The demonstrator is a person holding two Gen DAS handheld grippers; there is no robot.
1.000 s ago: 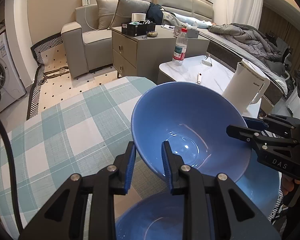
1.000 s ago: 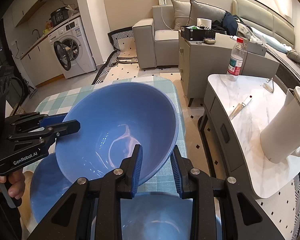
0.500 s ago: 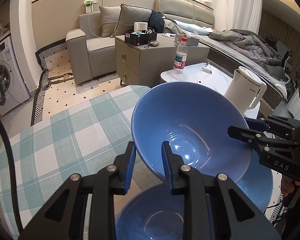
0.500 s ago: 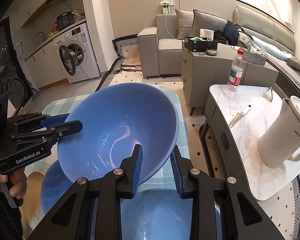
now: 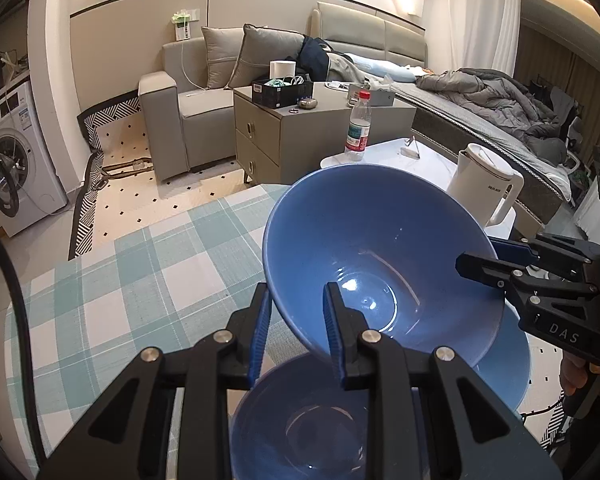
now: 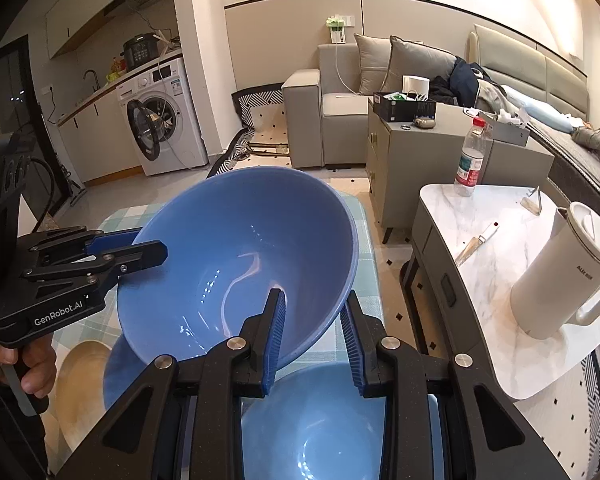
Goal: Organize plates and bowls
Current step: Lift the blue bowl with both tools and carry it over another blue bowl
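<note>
Blue bowl [image 5: 380, 256], tilted, above the checked tablecloth [image 5: 120, 280]: left gripper [image 5: 296, 320] and right gripper [image 6: 314, 332] each clamped on opposite rims; two blue bowls [image 6: 320, 420] beneath.

Bowl [image 5: 376, 264] above table [image 5: 140, 280] (tilted)

Ahead and left of the left fingers [image 5: 260, 330] the checked surface [image 5: 140, 280] lies free; bowls [image 5: 312, 420] crowd underneath.

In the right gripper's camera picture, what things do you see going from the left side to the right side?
Left gripper → held blue bowl → right gripper → water bottle → white kettle.
</note>
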